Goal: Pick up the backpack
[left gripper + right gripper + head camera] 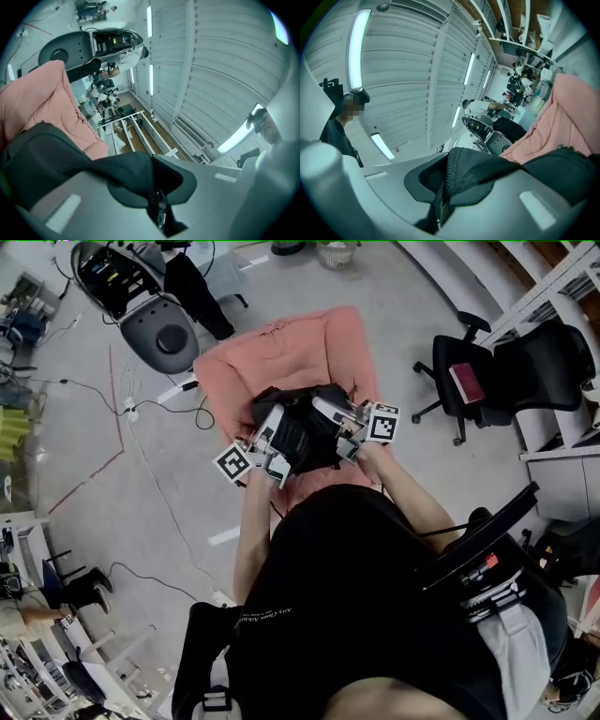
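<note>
The black backpack [302, 432] lies on a pink cushioned seat [281, 352] in front of the person. My left gripper [265, 432] is shut on the bag's left side, and a fold of black fabric [136, 178] with a zipper line is pinched between its jaws. On the bag's right side my right gripper [330, 416] is shut on a black mesh-edged strap or fold [461, 176]. Both gripper views point upward past the bag toward the ceiling. Pink cushion [42, 103] shows behind the bag in the left gripper view, and pink cushion [562, 117] also appears in the right gripper view.
A grey robot base [159, 329] with cables stands at upper left. Black office chairs [487, 371] and white shelving [562, 296] sit at right. Cables run across the grey floor [141, 474]. A second person [342, 122] stands to the side in the right gripper view.
</note>
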`<state>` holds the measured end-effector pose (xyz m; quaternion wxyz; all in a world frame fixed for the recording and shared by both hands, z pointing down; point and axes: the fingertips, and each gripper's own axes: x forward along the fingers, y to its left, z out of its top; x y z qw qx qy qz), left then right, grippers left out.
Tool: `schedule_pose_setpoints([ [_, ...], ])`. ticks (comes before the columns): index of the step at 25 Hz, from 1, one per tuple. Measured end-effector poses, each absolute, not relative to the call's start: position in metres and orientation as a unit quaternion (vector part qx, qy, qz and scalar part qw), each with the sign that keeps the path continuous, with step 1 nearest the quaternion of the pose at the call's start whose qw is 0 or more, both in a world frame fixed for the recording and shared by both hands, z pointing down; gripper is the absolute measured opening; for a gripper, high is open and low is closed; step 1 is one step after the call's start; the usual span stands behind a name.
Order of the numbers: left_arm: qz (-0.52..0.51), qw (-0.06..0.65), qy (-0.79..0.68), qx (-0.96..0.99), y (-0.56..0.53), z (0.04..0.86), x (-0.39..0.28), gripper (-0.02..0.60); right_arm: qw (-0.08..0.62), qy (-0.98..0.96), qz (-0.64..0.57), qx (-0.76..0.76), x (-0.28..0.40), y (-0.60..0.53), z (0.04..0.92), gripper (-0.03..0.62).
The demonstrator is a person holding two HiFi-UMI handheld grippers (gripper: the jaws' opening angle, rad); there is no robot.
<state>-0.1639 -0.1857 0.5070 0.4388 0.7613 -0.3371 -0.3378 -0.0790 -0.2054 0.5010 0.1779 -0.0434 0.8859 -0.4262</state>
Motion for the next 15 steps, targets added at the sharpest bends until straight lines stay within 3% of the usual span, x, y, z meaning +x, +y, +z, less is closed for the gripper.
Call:
schedule_pose_setpoints([
  [7,-0.267,0.358,-0.361,0.818,-0.184,0.436,-0.166,0.018,0.184,0.919,-0.348,-0.028,-0.081,-0.207,0.425,0.044],
  [15,-0.272,0.245,-0.356,0.86,-0.156,0.319,-0.177,0.018,0.189,0.955,-0.228,0.021,-0.093,-0.176,0.312,0.044],
])
